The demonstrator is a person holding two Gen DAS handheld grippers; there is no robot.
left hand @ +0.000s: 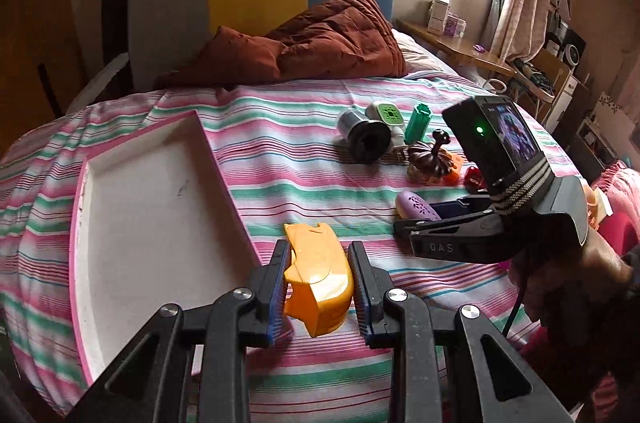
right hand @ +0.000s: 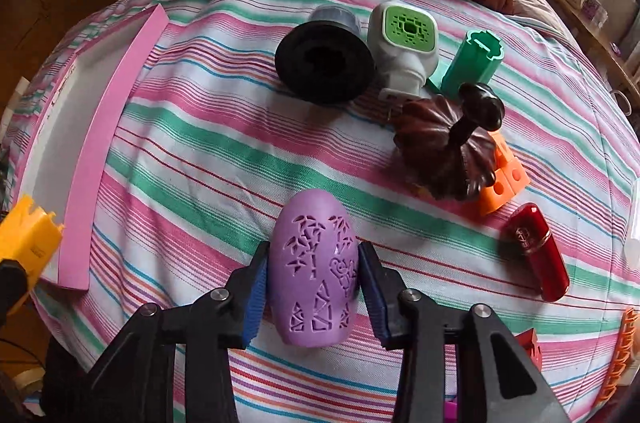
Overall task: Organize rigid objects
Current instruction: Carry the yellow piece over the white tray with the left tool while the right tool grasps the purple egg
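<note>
At the far left of the bed [left hand: 280, 143], a shallow tray [left hand: 160, 191] with a pink rim and a white floor is laid on the striped sheet. No item is seen on the part of its floor that is in view.

Just right of the tray's near corner, the left hand-held gripper [left hand: 318, 287] is closed on a yellow part [left hand: 320, 283]. Both blue pads are pressed against its sides, and the part is carried clear of the sheet. In the right wrist view the same part appears at the left edge, beside the tray wall.

Toward the middle of the bed, a purple case [right hand: 314, 275] with cut-out patterns is lying on the sheet. It is bracketed by the right hand-held gripper [right hand: 312, 279]. The fingers [right hand: 256, 299] are drawn in close to its two sides; whether the pads are already pressing on it cannot be told from the views.

Beyond the case, a cluster of items is set out. A black spool [right hand: 324, 63] is lying on its side. A white-and-green plug [right hand: 404, 43] is touching it on the right. A green cylinder [right hand: 472, 63] is standing next to the plug. A brown lid [right hand: 444, 147] with a knob is resting against an orange block [right hand: 504, 183]. A red tube [right hand: 538, 251] is lying at the right, apart from the block.

A brown quilt [left hand: 328, 39] is heaped at the head of the bed.
</note>
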